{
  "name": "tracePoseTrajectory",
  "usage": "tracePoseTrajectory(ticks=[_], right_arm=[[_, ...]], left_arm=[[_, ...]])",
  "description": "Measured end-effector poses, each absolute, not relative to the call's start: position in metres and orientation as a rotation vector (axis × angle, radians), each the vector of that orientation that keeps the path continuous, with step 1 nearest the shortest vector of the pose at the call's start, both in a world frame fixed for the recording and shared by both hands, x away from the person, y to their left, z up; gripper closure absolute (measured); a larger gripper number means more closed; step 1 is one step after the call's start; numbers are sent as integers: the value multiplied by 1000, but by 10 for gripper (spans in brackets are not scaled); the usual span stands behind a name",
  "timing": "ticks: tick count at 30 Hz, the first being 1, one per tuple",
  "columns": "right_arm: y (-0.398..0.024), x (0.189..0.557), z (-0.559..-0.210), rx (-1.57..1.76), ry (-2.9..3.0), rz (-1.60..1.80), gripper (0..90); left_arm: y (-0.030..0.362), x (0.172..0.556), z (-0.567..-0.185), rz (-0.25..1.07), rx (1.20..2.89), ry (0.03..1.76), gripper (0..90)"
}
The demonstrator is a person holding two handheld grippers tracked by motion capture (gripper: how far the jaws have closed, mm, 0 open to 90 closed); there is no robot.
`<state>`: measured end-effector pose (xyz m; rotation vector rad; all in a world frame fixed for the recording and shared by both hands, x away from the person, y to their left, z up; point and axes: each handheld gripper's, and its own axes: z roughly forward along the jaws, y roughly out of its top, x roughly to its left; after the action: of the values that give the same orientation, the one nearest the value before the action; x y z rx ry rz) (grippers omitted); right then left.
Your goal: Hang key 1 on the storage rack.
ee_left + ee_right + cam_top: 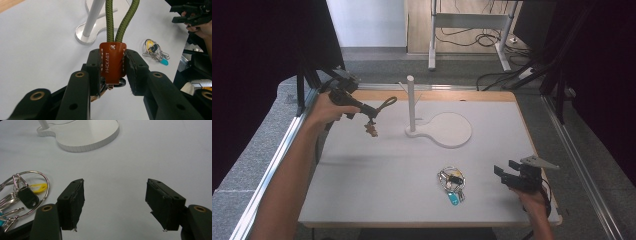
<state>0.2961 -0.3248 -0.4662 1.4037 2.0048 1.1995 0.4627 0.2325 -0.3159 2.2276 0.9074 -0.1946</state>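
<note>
My left gripper [368, 112] hangs above the board's far left, shut on a brown leather tab [113, 62] of a keychain with an olive green rope loop [125, 20]. That rope loop [386, 104] points toward the white post [411, 102] of a stand with a flat round base [451, 129]. A small brown piece [371, 129] dangles below the jaws. My right gripper [503, 173] rests at the near right, open, nothing between its pads [72, 203]. A bunch of keys on a metal ring [451, 182] lies just left of it, also seen as the key ring [23, 195].
The white board [377, 170] lies on a wood-edged table. Aluminium rails [277, 150] run along both sides. Black frame struts [562, 75] stand at the far corners. A desk frame and cables [482, 37] lie beyond on the floor.
</note>
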Motion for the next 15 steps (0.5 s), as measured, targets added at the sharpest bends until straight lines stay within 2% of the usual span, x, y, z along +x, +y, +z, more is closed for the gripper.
tracePoseTrajectory(ticks=[15], right_arm=[[-328, 296, -467, 1418, 1997, 1198, 316]], left_arm=[[231, 487, -318, -215, 2192, 937, 672]])
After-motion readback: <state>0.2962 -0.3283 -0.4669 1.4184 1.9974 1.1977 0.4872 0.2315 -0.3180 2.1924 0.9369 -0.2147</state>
